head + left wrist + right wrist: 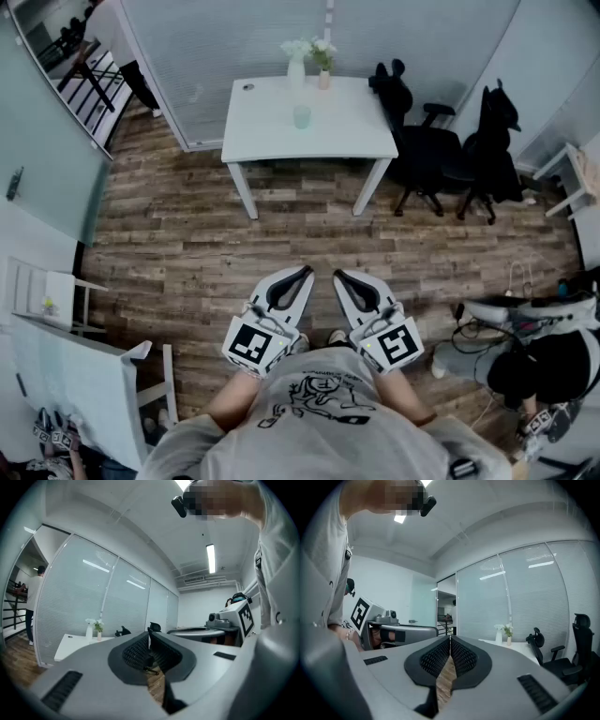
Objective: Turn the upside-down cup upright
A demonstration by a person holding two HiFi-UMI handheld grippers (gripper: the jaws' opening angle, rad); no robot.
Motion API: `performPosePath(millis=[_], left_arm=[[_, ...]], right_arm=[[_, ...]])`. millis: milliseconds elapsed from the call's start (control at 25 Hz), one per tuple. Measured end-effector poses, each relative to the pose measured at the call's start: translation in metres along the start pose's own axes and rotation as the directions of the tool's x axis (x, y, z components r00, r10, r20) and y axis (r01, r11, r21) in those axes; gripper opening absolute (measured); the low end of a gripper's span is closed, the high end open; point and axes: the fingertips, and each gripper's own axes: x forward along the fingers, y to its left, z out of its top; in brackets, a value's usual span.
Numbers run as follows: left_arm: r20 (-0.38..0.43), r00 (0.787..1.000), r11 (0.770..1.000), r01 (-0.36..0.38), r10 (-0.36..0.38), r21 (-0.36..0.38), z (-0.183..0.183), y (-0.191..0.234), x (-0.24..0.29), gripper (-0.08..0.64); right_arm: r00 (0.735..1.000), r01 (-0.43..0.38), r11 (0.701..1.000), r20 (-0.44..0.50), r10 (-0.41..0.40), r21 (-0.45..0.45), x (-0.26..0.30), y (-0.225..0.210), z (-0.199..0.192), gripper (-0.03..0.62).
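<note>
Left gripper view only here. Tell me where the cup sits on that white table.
Observer: The pale green translucent cup stands near the middle of the white rectangular table, on the near side of the white flower vase.
Operator: Report the right claw.
Observer: The right claw is shut, with nothing between its jaws.

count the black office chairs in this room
2. One black office chair stands just right of the white rectangular table. The second black chair is further right, with something dark hung over its back. Others may be out of view.
</note>
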Motion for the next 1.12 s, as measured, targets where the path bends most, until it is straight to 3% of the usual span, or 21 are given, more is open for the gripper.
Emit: performPosePath(millis=[1120], left_arm=[[-0.012, 1.000, 1.000, 0.003, -0.003, -0.006, -0.001, 0.020, -0.003, 0.012]], right_arm=[[1.000, 0.002, 0.999, -0.002, -0.002, 0.048, 0.019, 0.003, 0.001, 0.037]])
